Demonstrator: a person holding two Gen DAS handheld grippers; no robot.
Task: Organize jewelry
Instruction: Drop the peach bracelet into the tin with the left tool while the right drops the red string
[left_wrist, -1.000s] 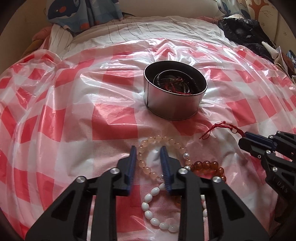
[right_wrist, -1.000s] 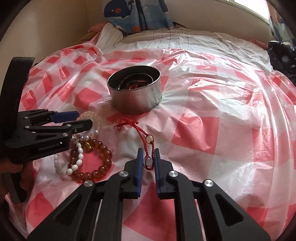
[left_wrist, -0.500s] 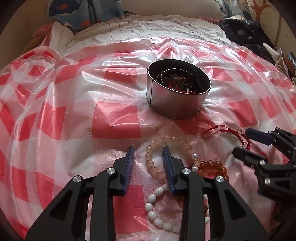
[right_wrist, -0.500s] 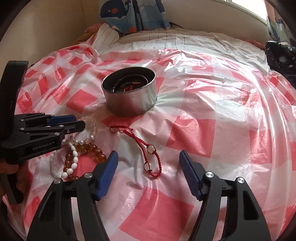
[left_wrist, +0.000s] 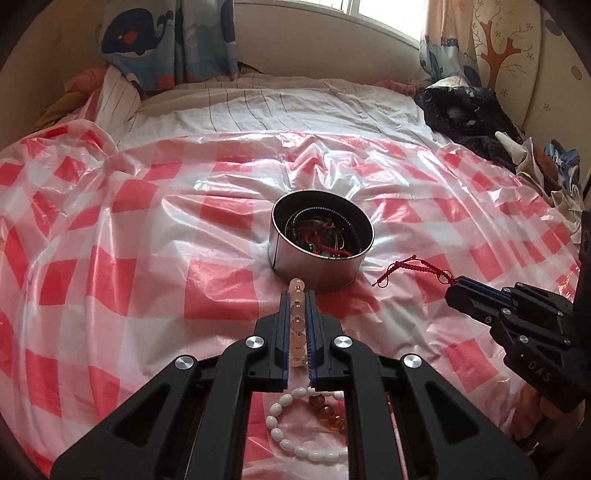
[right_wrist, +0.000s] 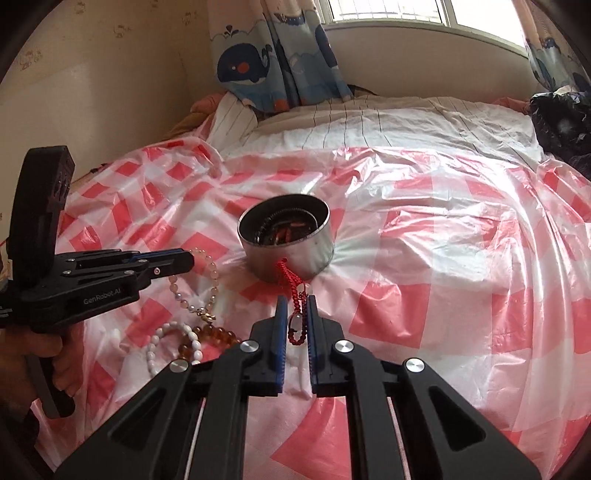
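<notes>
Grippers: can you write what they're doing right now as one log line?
left gripper: shut on pale bead bracelet | right gripper: shut on red cord bracelet | metal tin: ahead, jewelry inside | white bead bracelet, amber bead bracelet: on cloth

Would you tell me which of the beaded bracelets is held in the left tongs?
The pale peach bead bracelet, pinched between the left tongs; the white bead bracelet and amber bead bracelet lie on the checked plastic sheet.

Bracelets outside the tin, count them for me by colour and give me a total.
Pale peach bead bracelet, held in the left gripper: 1
Red cord bracelet, held in the right gripper: 1
White bead bracelet, on the checked sheet: 1
Amber bead bracelet, on the sheet: 1
Total: 4
</notes>
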